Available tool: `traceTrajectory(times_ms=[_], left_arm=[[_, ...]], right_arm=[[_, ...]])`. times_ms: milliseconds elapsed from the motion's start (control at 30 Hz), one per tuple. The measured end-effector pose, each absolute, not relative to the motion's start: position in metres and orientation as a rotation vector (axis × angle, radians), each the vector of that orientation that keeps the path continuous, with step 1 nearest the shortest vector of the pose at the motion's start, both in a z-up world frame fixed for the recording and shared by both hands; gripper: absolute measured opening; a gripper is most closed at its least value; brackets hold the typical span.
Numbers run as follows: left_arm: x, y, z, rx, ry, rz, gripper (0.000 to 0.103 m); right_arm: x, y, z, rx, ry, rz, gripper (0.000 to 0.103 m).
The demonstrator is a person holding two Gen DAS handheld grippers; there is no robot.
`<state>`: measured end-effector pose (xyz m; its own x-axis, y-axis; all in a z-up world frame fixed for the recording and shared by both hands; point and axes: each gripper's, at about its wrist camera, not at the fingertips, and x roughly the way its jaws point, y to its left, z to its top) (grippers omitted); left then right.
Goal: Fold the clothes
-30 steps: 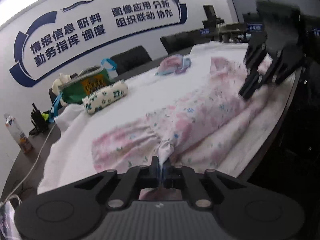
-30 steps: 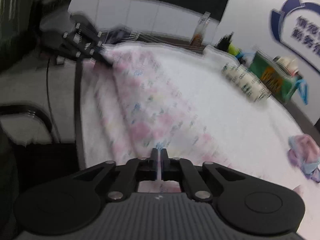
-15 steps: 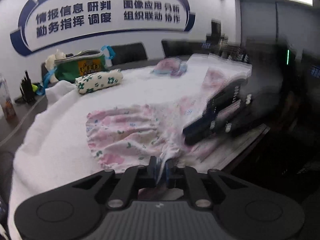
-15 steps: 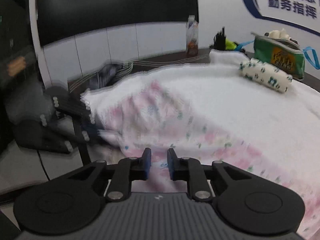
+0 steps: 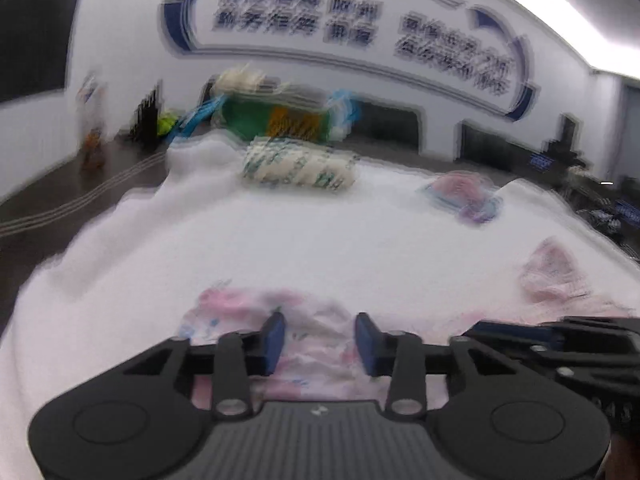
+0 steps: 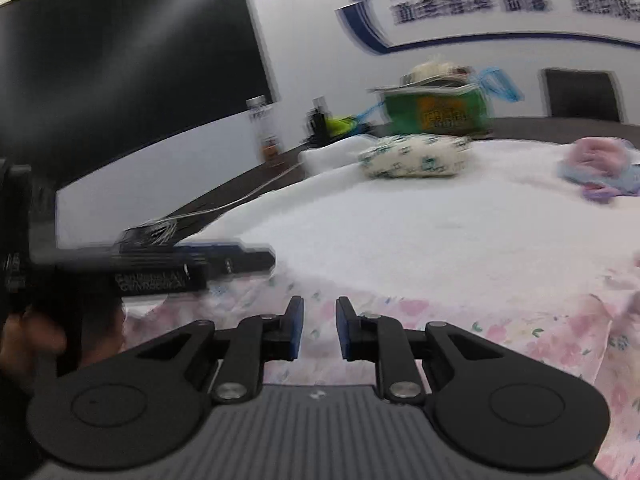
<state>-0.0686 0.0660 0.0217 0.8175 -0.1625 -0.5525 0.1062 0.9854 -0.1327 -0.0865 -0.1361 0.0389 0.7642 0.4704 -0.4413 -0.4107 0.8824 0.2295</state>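
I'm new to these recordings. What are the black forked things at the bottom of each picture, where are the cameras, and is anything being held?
No robot here: a person holds a two-finger claw in each hand, each with a camera looking forward along its fingers. One picture is from the left claw, whose jaws are opening; the other is from the right claw, which stands open. Neither grips anything; the pink floral garment lies loose beneath them on a white cloth. Farther back sit a rolled floral bundle, a green bag and a small pink-and-blue heap.
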Motion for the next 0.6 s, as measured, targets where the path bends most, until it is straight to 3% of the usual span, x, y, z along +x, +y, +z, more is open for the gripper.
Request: traceTrajectory(times_ms=[67, 133, 200, 233, 500, 600], left_arm=[[-0.07, 0.071, 0.011, -0.115, 0.602, -0.087, 0.012], [-0.074, 0.075, 0.004, -0.127, 0.574, -0.058, 0.012], [-0.078, 0.074, 0.003, -0.126, 0.565, -0.041, 0.012], [-0.079, 0.073, 0.003, -0.119, 0.564, -0.036, 0.012], [-0.076, 0.076, 0.005, -0.12, 0.562, -0.049, 0.012], [-0.078, 0.079, 0.016, -0.164, 0.592, -0.059, 0.017]], right_arm=[[-0.087, -0.121, 0.029, 0.085, 0.513, 0.414, 0.019], [-0.084, -0.116, 0.018, 0.05, 0.538, 0.361, 0.016], [-0.083, -0.123, 0.011, 0.046, 0.549, 0.331, 0.001], [-0.083, -0.129, 0.009, 0.061, 0.55, 0.326, 0.0], [-0.101, -0.163, 0.009, -0.06, 0.489, 0.064, 0.002], [-0.095, -0.163, 0.02, -0.04, 0.485, 0.102, 0.002]])
